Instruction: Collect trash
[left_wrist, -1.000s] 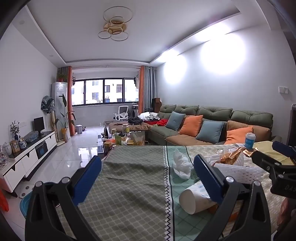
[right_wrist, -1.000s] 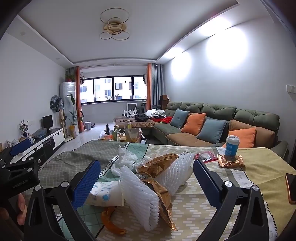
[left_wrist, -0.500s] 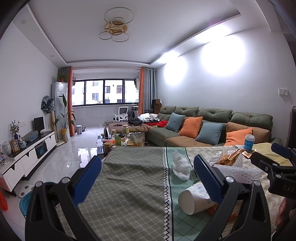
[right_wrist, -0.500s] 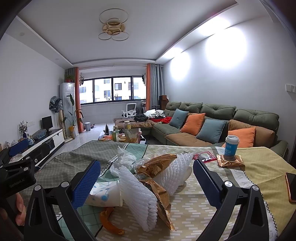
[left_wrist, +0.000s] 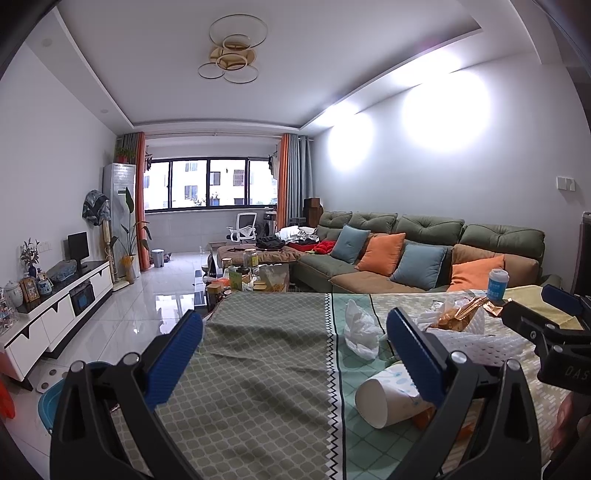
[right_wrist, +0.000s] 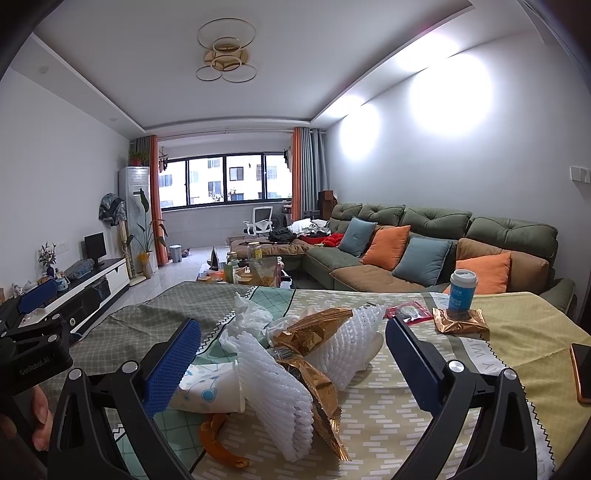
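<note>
A heap of trash lies on the clothed table (right_wrist: 424, 417). White foam netting (right_wrist: 273, 387) wraps around a crumpled gold wrapper (right_wrist: 310, 332), with a tipped paper cup (right_wrist: 210, 391), an orange peel (right_wrist: 218, 443) and crumpled white plastic (right_wrist: 251, 317) beside them. My right gripper (right_wrist: 293, 350) is open, its jaws standing either side of the heap, nothing held. In the left wrist view my left gripper (left_wrist: 295, 350) is open over bare cloth, with the paper cup (left_wrist: 388, 398) just behind its right finger and the white plastic (left_wrist: 360, 332) beyond.
A blue-sleeved cup (right_wrist: 461, 290) stands on a gold packet (right_wrist: 461, 323) at the back right, next to a red packet (right_wrist: 408, 312). A phone (right_wrist: 581, 373) lies at the right edge. A blue basin (left_wrist: 55, 402) sits on the floor at the left. Behind are a sofa (left_wrist: 424, 251) and a cluttered coffee table (left_wrist: 251, 273).
Both grippers have drifted only slightly; the view of the heap and the table is nearly the same. Nothing was taken hold of or moved.
</note>
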